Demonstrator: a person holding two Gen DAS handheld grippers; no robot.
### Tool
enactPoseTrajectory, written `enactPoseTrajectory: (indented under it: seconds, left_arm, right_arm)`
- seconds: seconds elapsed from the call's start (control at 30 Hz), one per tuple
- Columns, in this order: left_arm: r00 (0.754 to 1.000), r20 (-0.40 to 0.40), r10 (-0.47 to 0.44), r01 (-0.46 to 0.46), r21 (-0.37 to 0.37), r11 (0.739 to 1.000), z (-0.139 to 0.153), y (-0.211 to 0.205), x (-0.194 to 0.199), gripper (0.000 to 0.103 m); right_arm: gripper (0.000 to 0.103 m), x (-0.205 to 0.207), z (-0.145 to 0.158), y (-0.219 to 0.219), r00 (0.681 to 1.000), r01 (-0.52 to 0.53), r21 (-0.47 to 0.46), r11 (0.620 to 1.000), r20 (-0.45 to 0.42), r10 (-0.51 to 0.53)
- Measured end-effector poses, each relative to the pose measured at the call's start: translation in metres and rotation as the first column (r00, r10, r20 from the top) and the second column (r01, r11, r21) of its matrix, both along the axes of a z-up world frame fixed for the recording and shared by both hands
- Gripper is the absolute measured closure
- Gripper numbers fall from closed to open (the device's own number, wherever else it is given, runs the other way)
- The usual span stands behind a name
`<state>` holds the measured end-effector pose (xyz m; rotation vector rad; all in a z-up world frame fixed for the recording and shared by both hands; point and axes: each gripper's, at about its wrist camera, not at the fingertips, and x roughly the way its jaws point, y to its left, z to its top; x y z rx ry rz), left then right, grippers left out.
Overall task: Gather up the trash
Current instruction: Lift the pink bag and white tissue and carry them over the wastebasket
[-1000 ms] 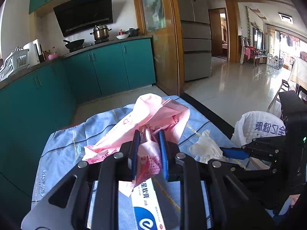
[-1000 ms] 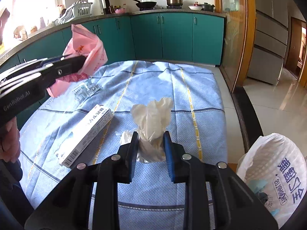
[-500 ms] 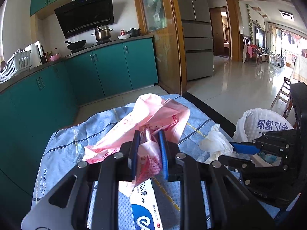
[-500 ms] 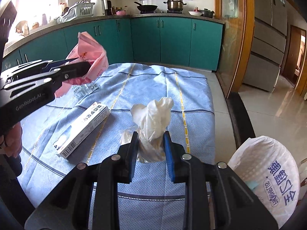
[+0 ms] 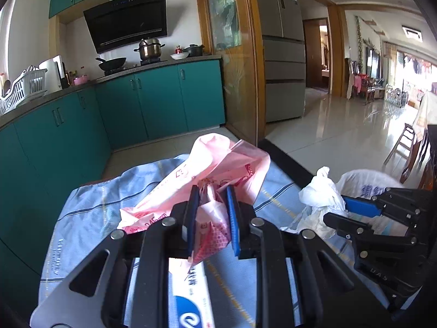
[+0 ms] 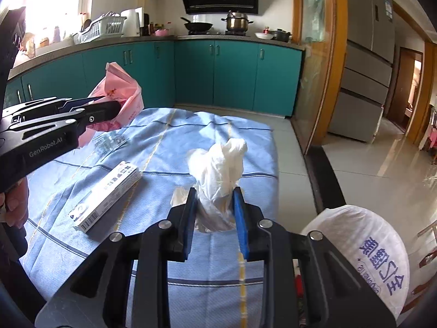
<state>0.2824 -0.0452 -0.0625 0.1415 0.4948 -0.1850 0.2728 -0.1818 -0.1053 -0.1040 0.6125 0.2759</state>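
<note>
My left gripper [image 5: 210,191] is shut on a crumpled pink plastic bag [image 5: 218,169] and holds it above the blue striped tablecloth [image 5: 90,207]. The bag [image 6: 120,101] and left gripper [image 6: 116,108] also show in the right wrist view. My right gripper [image 6: 214,194] is shut on a crumpled white plastic wad [image 6: 218,164], lifted above the cloth; it also shows in the left wrist view [image 5: 319,194]. A white bin bag with blue print [image 6: 363,248] stands open off the table's right edge.
A white toothpaste box [image 6: 106,196] lies on the tablecloth [image 6: 164,142] at the left, and shows under my left gripper [image 5: 188,298]. A clear blister pack [image 6: 109,140] lies behind it. Teal kitchen cabinets [image 6: 235,76] stand beyond the table.
Both grippers have risen with their loads. The right gripper with the white wad has moved toward the white bin bag on the right.
</note>
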Motion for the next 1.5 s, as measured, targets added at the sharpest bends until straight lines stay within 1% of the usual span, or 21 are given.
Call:
enactPoseTrajectory:
  seconds: [0.1,0.27,0.4,0.5,0.6,0.7,0.83,0.97,1.0,1.1,1.23,1.37,1.47,1.5]
  left_arm:
    - [1.000,0.000,-0.028,0.028,-0.025,0.999,0.004,-0.014,-0.001,0.082]
    - [0.997,-0.012,-0.078,0.078,-0.036,0.996,0.001,-0.044,-0.001,0.082]
    - [0.992,-0.033,-0.120,0.119,-0.033,0.992,-0.007,-0.073,0.000,0.082]
    - [0.987,-0.054,-0.154,0.153,-0.029,0.988,-0.015,-0.097,0.003,0.082]
    - [0.980,-0.072,-0.184,0.183,-0.030,0.983,-0.022,-0.118,0.006,0.081]
    - [0.973,-0.089,-0.215,0.213,-0.030,0.977,-0.030,-0.142,0.006,0.081]
    - [0.958,-0.130,-0.255,0.253,-0.033,0.967,-0.045,-0.168,0.004,0.081]
    - [0.937,-0.171,-0.305,0.309,-0.008,0.951,-0.062,-0.193,0.000,0.081]
    - [0.928,-0.185,-0.322,0.329,0.004,0.944,-0.068,-0.200,-0.002,0.081]
    - [0.909,-0.205,-0.364,0.378,0.034,0.925,-0.082,-0.218,-0.010,0.081]
    - [0.891,-0.206,-0.405,0.422,0.044,0.906,-0.089,-0.232,-0.019,0.080]
    - [0.879,-0.220,-0.424,0.439,0.024,0.898,-0.093,-0.238,-0.021,0.078]
    - [0.876,-0.211,-0.434,0.442,-0.015,0.897,-0.090,-0.235,-0.020,0.069]
    - [0.873,-0.215,-0.438,0.444,-0.025,0.896,-0.090,-0.235,-0.019,0.069]
  right_arm:
    - [0.076,-0.005,0.005,-0.018,0.999,0.034,0.008,0.999,0.011,-0.034]
    - [0.076,-0.013,0.010,-0.050,0.994,0.109,0.008,0.994,0.028,-0.109]
    - [0.076,-0.020,0.009,-0.077,0.984,0.174,0.009,0.985,0.032,-0.174]
    - [0.076,-0.025,0.007,-0.104,0.973,0.230,0.019,0.973,0.028,-0.231]
    - [0.076,-0.030,0.005,-0.124,0.959,0.280,0.009,0.960,0.029,-0.280]
    - [0.076,-0.034,0.002,-0.150,0.944,0.329,0.021,0.944,0.020,-0.329]
    - [0.076,-0.042,-0.002,-0.172,0.925,0.379,0.016,0.925,0.021,-0.379]
    - [0.076,-0.050,-0.008,-0.195,0.907,0.421,0.022,0.907,0.001,-0.421]
    - [0.076,-0.051,-0.010,-0.201,0.901,0.434,0.021,0.901,-0.009,-0.433]
    - [0.076,-0.053,-0.015,-0.213,0.886,0.462,0.024,0.886,-0.034,-0.462]
    - [0.076,-0.057,-0.016,-0.219,0.878,0.478,0.036,0.877,-0.045,-0.477]
    - [0.076,-0.058,-0.016,-0.217,0.879,0.476,0.036,0.879,-0.044,-0.475]
    - [0.076,-0.058,-0.017,-0.216,0.881,0.473,0.030,0.881,-0.045,-0.471]
    - [0.076,-0.058,-0.017,-0.215,0.881,0.472,0.028,0.881,-0.046,-0.470]
